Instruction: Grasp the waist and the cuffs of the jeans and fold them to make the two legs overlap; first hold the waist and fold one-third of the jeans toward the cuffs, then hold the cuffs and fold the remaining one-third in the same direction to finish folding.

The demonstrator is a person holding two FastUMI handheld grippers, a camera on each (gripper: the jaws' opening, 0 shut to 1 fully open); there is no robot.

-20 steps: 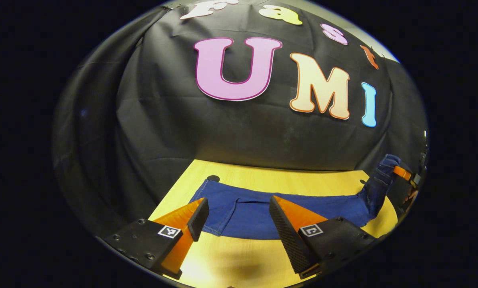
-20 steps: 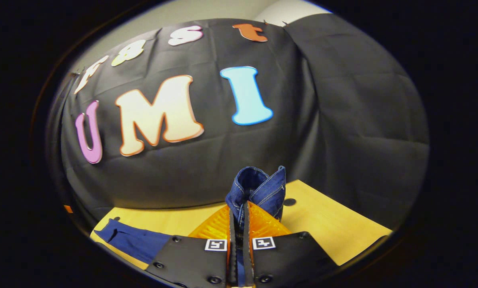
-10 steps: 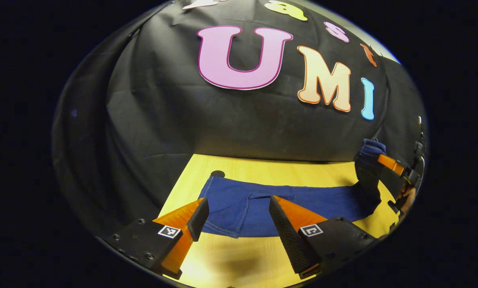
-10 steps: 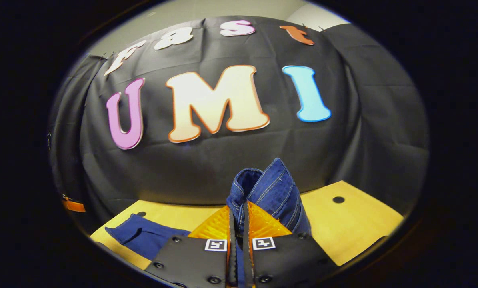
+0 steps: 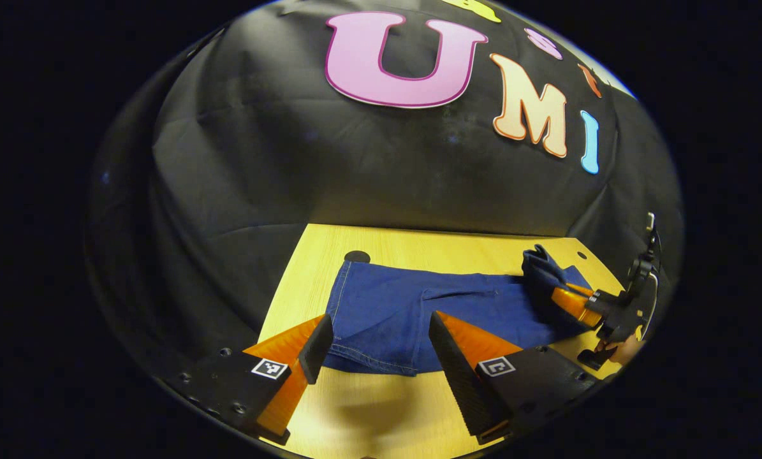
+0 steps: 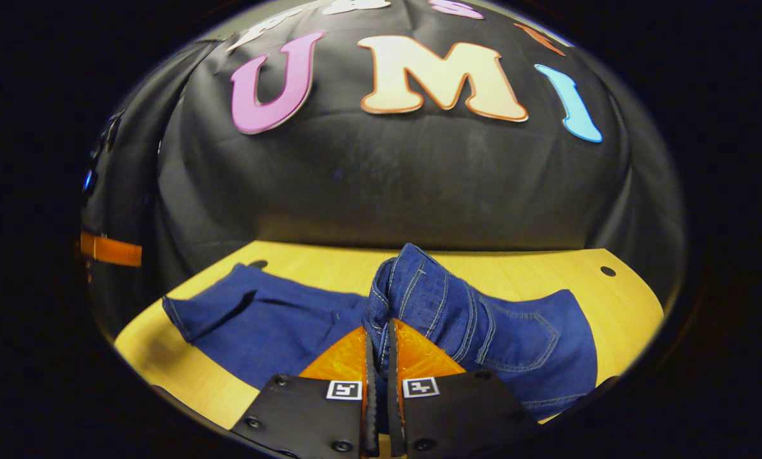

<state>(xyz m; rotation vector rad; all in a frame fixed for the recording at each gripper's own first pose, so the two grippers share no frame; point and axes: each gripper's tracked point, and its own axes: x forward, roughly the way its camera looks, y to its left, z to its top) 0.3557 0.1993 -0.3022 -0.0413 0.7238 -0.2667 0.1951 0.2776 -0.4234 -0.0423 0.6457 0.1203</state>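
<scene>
Dark blue jeans (image 5: 393,312) lie lengthwise on the yellow wooden table (image 5: 419,245). Their cuff end sits just ahead of my left gripper (image 5: 377,331), which hovers open over the table with nothing between its fingers. In the right gripper view, my right gripper (image 6: 381,328) is shut on the bunched waist (image 6: 419,287), held low over the legs. The waist part with a back pocket (image 6: 527,344) is turned over onto the legs (image 6: 278,325). The right gripper (image 5: 572,299) also appears far right in the left gripper view, with a hand behind it.
Black cloth walls stand close behind the table (image 6: 514,268). Small dark holes mark the tabletop near the cuffs (image 5: 356,256) and at the far right corner (image 6: 607,271). A finger of the left gripper (image 6: 109,248) shows at the left edge.
My right gripper has carried the waist down from mid-air and over toward the cuffs, laying it on the legs. The left gripper has drawn nearer the cuff end, still open.
</scene>
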